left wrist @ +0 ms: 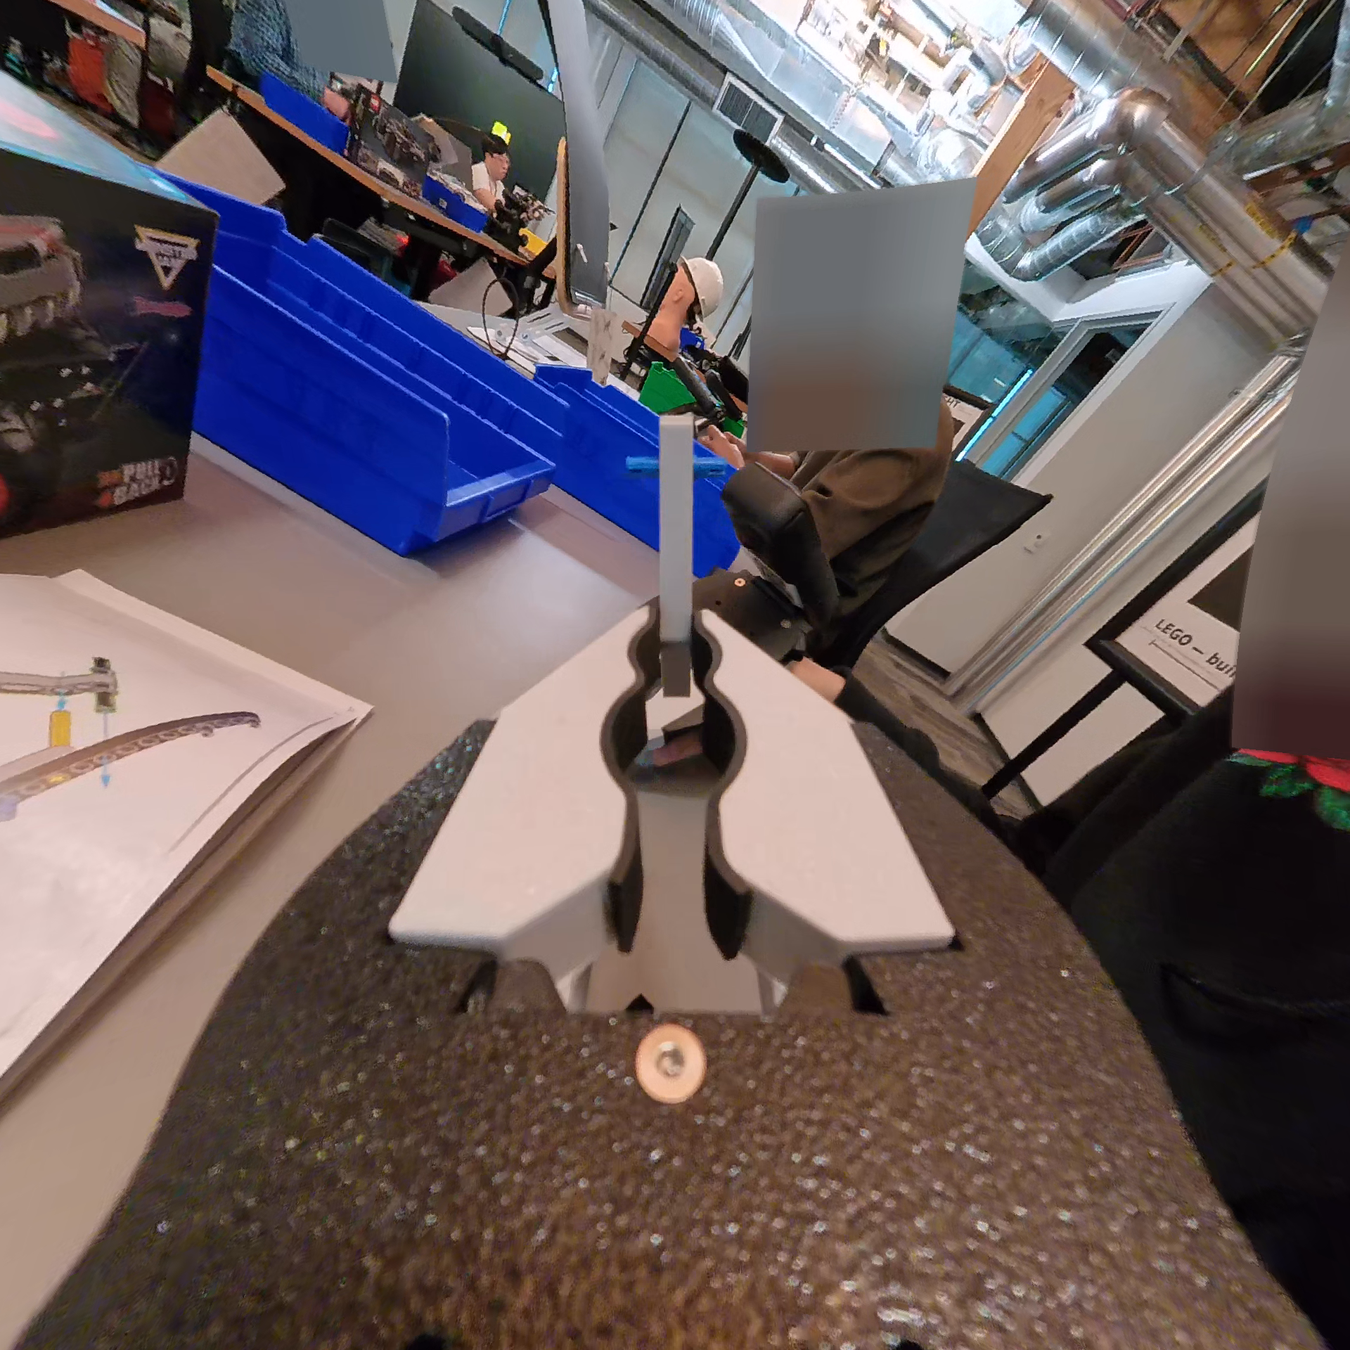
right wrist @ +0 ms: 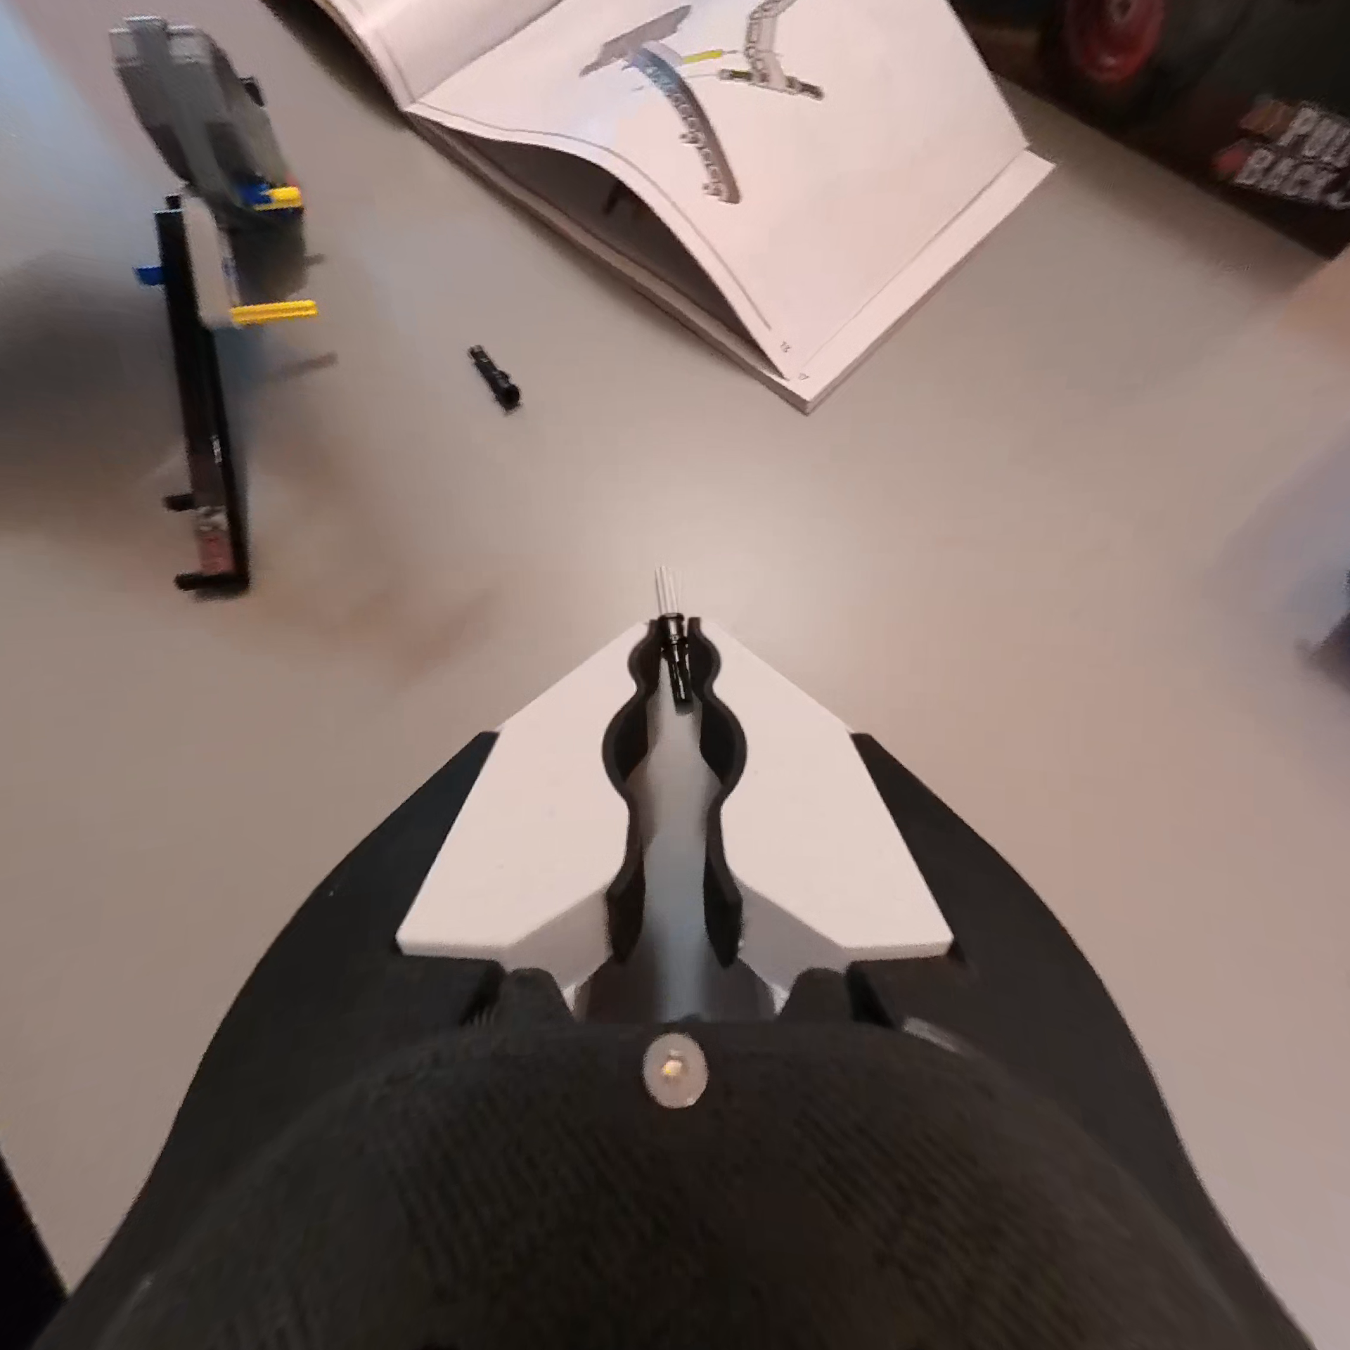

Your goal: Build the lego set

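Observation:
My left gripper is shut on a long light grey beam that stands upright out of the fingertips, held above the table edge. A blue pin runs across the beam near its top. My right gripper is shut on a small black pin with a pale grey tip, held above the bare table. A partly built model of grey, black, blue and yellow parts lies at the far left in the right wrist view. A loose black pin lies on the table near it.
An open instruction booklet lies ahead; it also shows in the left wrist view. The set's dark box stands at the left and blue bins behind it. People sit at desks beyond the table edge. About 15 cm separates my left fingertips from my right.

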The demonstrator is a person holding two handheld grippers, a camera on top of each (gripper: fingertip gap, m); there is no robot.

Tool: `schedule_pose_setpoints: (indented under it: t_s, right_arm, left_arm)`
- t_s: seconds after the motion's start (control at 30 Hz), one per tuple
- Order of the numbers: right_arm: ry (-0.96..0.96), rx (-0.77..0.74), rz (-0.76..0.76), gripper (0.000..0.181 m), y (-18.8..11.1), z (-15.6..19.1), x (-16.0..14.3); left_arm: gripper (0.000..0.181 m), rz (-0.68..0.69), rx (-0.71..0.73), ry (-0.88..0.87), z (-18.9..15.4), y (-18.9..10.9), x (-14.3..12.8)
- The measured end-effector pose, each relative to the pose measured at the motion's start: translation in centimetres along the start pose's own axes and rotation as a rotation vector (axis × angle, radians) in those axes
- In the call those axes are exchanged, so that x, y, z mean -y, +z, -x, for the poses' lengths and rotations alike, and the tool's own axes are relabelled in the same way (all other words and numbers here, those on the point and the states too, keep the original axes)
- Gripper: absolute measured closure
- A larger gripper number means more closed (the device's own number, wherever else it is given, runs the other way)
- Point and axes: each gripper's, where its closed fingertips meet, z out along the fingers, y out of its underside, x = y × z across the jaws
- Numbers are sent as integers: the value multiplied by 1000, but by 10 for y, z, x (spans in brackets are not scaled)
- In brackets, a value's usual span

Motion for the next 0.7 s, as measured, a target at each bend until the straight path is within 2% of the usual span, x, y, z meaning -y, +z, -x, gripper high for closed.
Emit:
schedule_pose_setpoints:
  t_s: [0.13,0.3,0.4,0.6,0.67,0.7]
  right_arm:
    - [-104,55,-39,178,-4,12,5]
    - [-258,247,-486,177,-47,56,68]
    - [-337,292,-665,177,-67,73,87]
    - [-379,329,-819,178,-82,89,104]
    - [-348,333,-753,177,-76,85,98]
    - [-329,257,-671,177,-66,71,92]
  left_arm:
    - [176,-2,-60,-53,-7,2,-2]
    - [176,-8,-208,-156,-24,1,0]
    - [175,-14,-301,-201,-37,1,3]
    - [175,-78,-385,-307,-44,3,12]
    - [176,-71,-361,-316,-41,4,11]
    - [176,-52,-320,-298,-36,5,8]
